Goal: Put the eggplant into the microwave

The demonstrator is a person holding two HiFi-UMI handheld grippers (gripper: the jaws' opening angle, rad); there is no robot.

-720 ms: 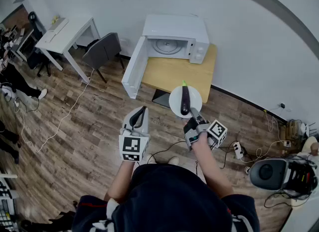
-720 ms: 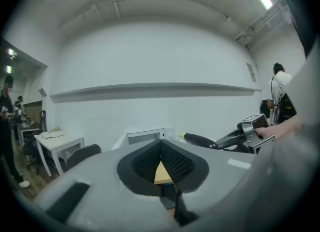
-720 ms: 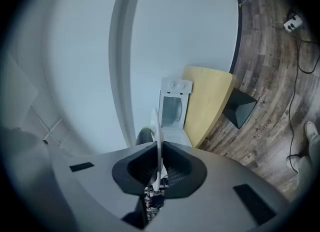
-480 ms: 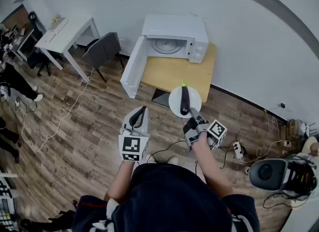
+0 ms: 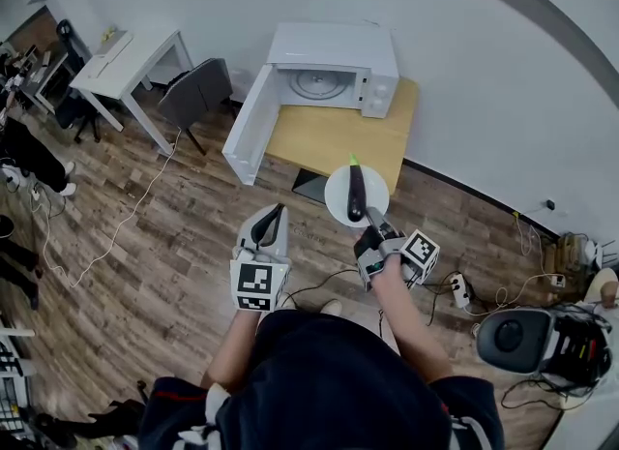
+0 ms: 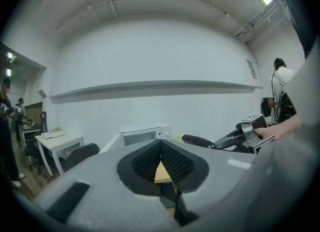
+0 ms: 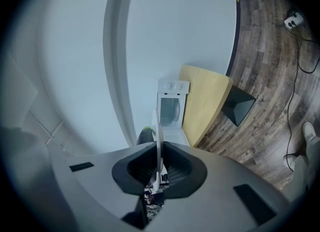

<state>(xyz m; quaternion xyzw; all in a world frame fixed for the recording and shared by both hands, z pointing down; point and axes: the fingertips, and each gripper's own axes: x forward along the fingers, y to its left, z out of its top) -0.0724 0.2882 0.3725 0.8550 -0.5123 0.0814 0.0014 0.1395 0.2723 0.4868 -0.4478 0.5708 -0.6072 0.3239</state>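
The dark purple, glossy eggplant [image 5: 357, 192] with its bright green stem tip rides on a white, round, smooth plate [image 5: 335, 204]. The right gripper [image 5: 372, 229] holds that plate by its near rim. In the right gripper view the rim shows edge-on as a thin pale line pinched between the black ribbed pads, so the jaws are clamped on the plate, not on the vegetable itself. The eggplant's long axis runs straight away from that gripper, stem end foremost. It points towards the boxy white microwave [image 5: 331, 69], which stands ahead and a little to the left at the back of a light wooden table [image 5: 338, 143]. The white door [image 5: 246, 131] is swung wide to the left and the cavity faces the person, with a round glass turntable [image 5: 316, 83] visible inside. Plate and cavity are well apart, and the plate hangs over the table's near edge. The coming move, as I judge it, is a level carry forward (any tilt could let the slick-skinned eggplant roll off the glazed surface). The left gripper [image 5: 269, 228] hangs to the left over the wood-plank floor [image 5: 145, 264], farther from the opening, its jaws together on nothing.
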